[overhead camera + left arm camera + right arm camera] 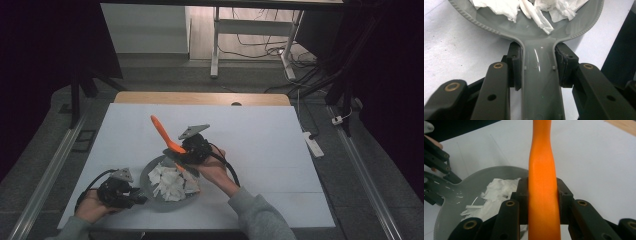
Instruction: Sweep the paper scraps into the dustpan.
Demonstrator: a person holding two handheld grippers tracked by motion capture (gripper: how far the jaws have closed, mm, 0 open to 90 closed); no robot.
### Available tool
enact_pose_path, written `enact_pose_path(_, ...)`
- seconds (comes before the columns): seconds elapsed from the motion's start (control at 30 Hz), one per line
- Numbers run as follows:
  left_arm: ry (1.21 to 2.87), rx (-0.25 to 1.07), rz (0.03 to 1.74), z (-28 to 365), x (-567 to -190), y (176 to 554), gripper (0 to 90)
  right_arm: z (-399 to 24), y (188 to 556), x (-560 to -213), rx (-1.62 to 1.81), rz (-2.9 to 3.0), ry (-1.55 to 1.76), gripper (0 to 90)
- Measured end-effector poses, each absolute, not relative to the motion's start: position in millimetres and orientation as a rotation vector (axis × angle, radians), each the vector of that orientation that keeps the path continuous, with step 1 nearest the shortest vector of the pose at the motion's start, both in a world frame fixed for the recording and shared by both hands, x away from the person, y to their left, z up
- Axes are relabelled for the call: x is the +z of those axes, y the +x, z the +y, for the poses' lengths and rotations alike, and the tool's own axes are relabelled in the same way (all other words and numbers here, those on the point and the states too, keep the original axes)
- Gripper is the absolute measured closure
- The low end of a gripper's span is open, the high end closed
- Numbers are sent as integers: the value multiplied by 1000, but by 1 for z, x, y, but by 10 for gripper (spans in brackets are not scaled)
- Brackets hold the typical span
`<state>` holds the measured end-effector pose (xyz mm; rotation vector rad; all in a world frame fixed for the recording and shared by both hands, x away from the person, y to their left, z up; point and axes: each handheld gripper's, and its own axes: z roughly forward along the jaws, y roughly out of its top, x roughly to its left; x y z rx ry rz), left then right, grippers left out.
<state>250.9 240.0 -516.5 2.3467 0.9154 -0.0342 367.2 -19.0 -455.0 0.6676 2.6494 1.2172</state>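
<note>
A grey pan holds several torn white paper pieces near the table's front. My left gripper is shut on the pan's handle. In the left gripper view the pads press both sides of that handle, and the pan and paper lie beyond. My right gripper hovers over the pan's far rim, shut on an orange utensil whose free end slants up and to the left. In the right gripper view the orange utensil fills the gap in the right gripper, beside the pan.
A white sheet covers the table, with a wooden strip along the far edge. On the floor to the right lies a white power strip. Desk legs and cables stand beyond the table.
</note>
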Motion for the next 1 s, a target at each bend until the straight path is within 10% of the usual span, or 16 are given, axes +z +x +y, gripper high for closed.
enact_pose_path(1.0, 2339, -29, 924, 239, -518, 249, 617, -1, 344, -473, 1263, 2703, 736, 703)
